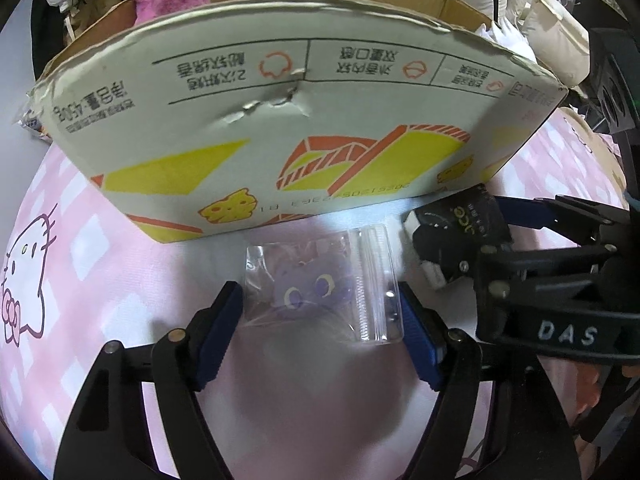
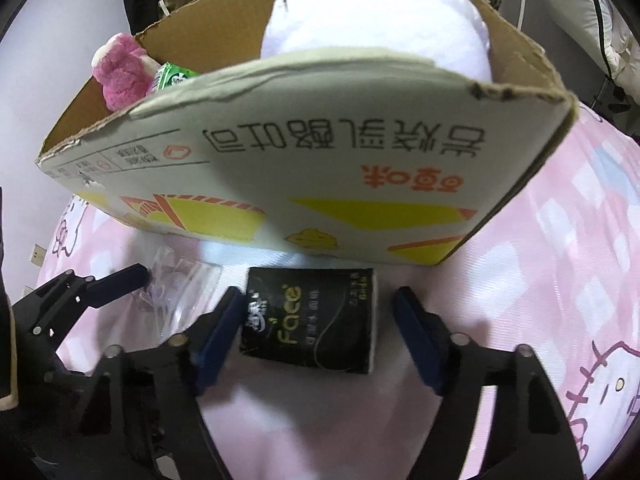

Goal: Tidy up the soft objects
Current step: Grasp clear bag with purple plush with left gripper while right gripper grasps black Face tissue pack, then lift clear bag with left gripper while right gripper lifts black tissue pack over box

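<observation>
Left gripper [image 1: 322, 320]: fingers [image 1: 218, 340] spread wide, bracketing a clear zip bag [image 1: 324, 284] with a purple cat-face plush inside; the tips stand at the bag's side edges, actual contact cannot be told. Right gripper [image 2: 318, 334]: fingers [image 2: 420, 344] spread wide around a black tissue pack [image 2: 310, 320], left finger just beside it, right finger apart. Both items lie on the pink cartoon-cat bedsheet [image 2: 560, 280], between the fingers. Cardboard box [image 1: 304, 128]: directly beyond both sets of fingertips, open-topped; contents are a pink plush [image 2: 122, 72], a green packet [image 2: 172, 76] and a large white plush [image 2: 376, 20].
</observation>
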`<action>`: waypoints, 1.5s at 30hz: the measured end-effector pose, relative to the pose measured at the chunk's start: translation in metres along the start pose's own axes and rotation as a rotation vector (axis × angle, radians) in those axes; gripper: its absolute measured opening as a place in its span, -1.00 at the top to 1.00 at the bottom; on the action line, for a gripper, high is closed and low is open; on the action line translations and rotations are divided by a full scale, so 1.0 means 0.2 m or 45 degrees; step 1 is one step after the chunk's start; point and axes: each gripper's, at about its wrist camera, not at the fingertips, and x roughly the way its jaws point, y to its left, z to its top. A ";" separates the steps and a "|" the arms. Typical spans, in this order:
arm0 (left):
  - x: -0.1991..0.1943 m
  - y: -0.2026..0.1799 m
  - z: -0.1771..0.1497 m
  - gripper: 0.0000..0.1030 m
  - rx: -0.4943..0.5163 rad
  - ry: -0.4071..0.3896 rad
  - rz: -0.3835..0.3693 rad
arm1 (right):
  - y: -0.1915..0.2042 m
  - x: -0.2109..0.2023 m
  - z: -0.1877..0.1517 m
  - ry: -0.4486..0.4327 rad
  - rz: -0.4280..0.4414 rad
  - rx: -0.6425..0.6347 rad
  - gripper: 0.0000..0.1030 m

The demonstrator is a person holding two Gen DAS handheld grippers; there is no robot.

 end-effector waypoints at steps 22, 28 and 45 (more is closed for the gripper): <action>-0.08 -0.02 -0.01 -0.45 -0.037 -0.037 0.075 | -0.11 -0.16 0.00 -0.083 0.036 0.018 -0.32; -0.14 -0.02 -0.03 -0.45 -0.059 -0.076 0.109 | -0.10 -0.21 -0.02 -0.123 0.060 0.023 -0.32; -0.43 -0.03 -0.09 -0.44 -0.063 -0.259 0.172 | -0.06 -0.51 -0.06 -0.317 0.073 -0.056 -0.32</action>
